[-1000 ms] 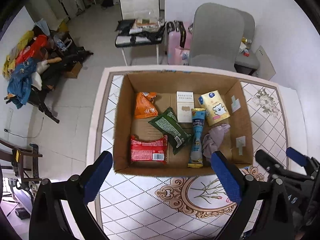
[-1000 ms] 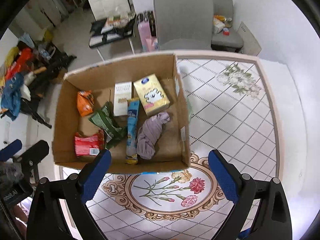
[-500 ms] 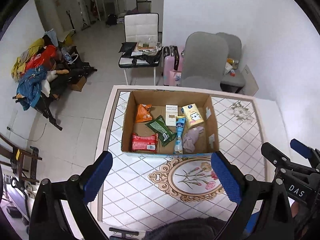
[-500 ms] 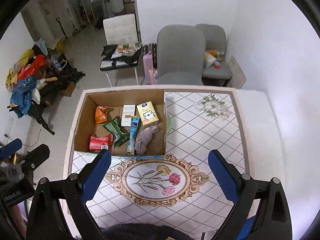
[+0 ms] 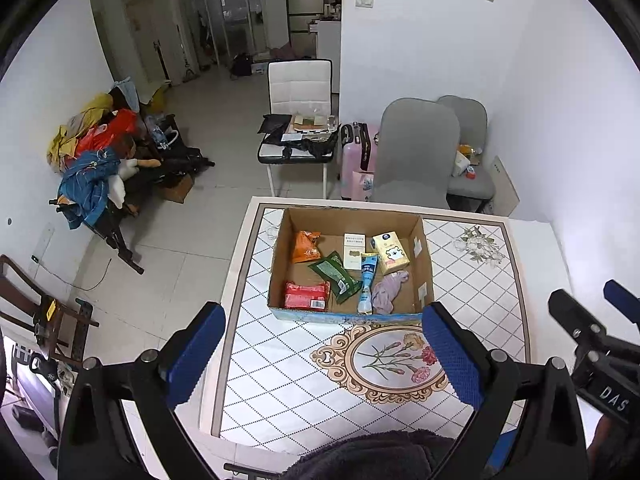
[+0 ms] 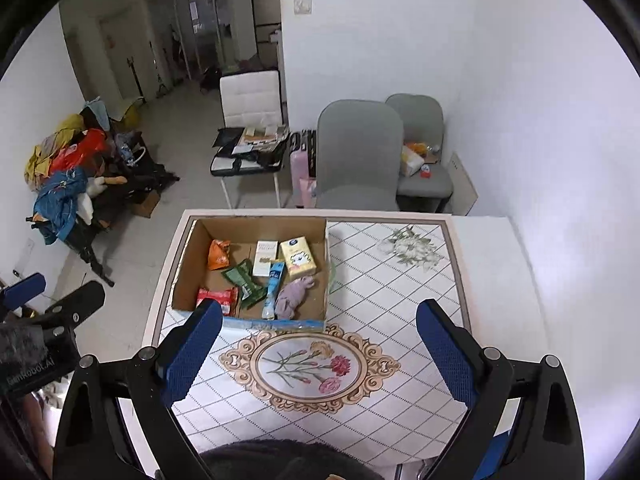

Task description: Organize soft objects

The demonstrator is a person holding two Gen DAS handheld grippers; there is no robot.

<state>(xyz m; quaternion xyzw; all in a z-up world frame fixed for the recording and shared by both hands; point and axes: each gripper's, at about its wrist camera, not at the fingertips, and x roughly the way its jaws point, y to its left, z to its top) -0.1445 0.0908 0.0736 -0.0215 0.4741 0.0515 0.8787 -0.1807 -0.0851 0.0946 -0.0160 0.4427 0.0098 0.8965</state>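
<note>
Blue-padded left gripper (image 5: 320, 356) and right gripper (image 6: 318, 354) both hang wide apart and empty, high over the table (image 5: 472, 292), likely parked. Soft stuff sits well ahead of them: purple cloth (image 5: 387, 287) and snack packs inside the cardboard box (image 5: 352, 216).

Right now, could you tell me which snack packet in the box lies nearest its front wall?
The red packet, in the front-left corner; the green packet and the orange packet lie farther back.
</note>
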